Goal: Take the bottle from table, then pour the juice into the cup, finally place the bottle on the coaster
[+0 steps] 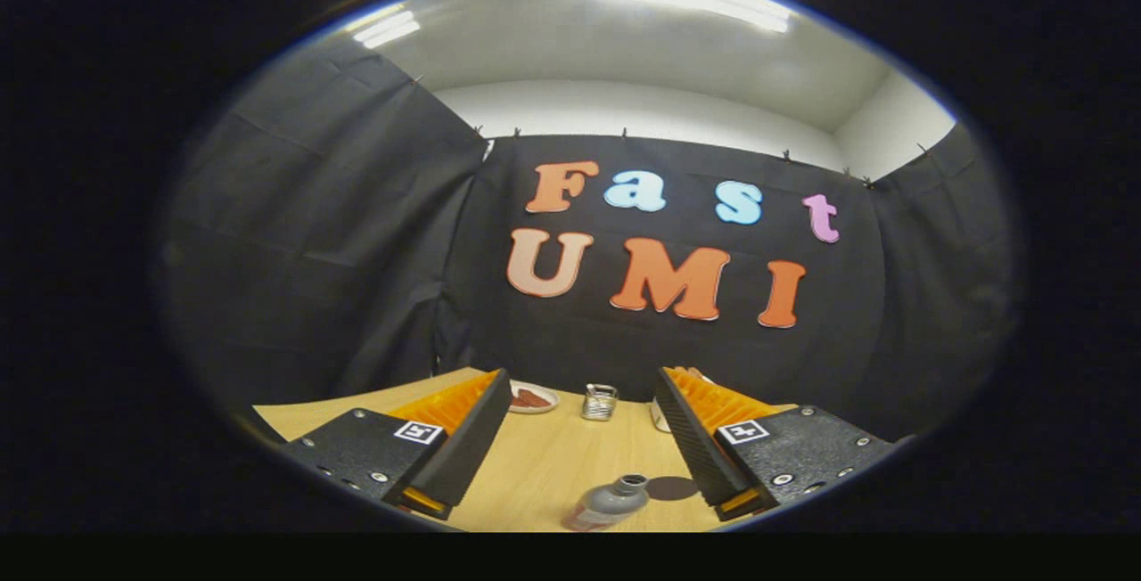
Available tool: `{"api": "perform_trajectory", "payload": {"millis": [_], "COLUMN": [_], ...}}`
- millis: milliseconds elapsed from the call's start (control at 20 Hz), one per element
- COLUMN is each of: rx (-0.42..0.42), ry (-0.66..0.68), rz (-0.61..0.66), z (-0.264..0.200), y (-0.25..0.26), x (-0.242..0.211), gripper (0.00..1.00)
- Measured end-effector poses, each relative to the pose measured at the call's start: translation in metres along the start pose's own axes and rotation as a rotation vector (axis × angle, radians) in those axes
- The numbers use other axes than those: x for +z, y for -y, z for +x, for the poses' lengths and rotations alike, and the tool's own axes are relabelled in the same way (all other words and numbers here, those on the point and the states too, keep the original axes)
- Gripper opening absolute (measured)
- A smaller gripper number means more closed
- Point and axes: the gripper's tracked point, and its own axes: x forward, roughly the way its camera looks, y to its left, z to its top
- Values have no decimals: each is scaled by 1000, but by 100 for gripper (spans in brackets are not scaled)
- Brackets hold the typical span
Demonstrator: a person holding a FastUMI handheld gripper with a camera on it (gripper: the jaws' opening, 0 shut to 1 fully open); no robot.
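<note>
Gripper view: the gripper [584, 425] hangs above the table [544, 465], fingers spread wide and holding nothing. The bottle [611, 503] stands open-necked between them at the table's near edge. The cup [599, 402] and a plate [533, 397] sit along the far edge.

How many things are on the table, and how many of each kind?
Bottle, standing between the open gripper fingers: 1
Cup, beyond the fingers: 1
Coaster, beside the cup: 1
White thing, part hidden behind a finger, cannot tell what: 1
Total: 4
</note>
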Motion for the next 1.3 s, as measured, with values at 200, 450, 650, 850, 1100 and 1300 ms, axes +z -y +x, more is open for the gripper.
{"api": "perform_trajectory", "payload": {"millis": [200, 450, 650, 850, 1100, 1300], "rx": [-47, -17, -30, -26, -25, 2], "ry": [-73, -12, -85, -175, -242, -284], "rz": [57, 186, 149, 173, 225, 216], "z": [-3, -18, -20, -19, -20, -21], "y": [14, 13, 9, 7, 8, 2], "x": [-38, -81, -126, -170, -214, -223], "gripper": [96, 95, 95, 95, 95, 92]}}
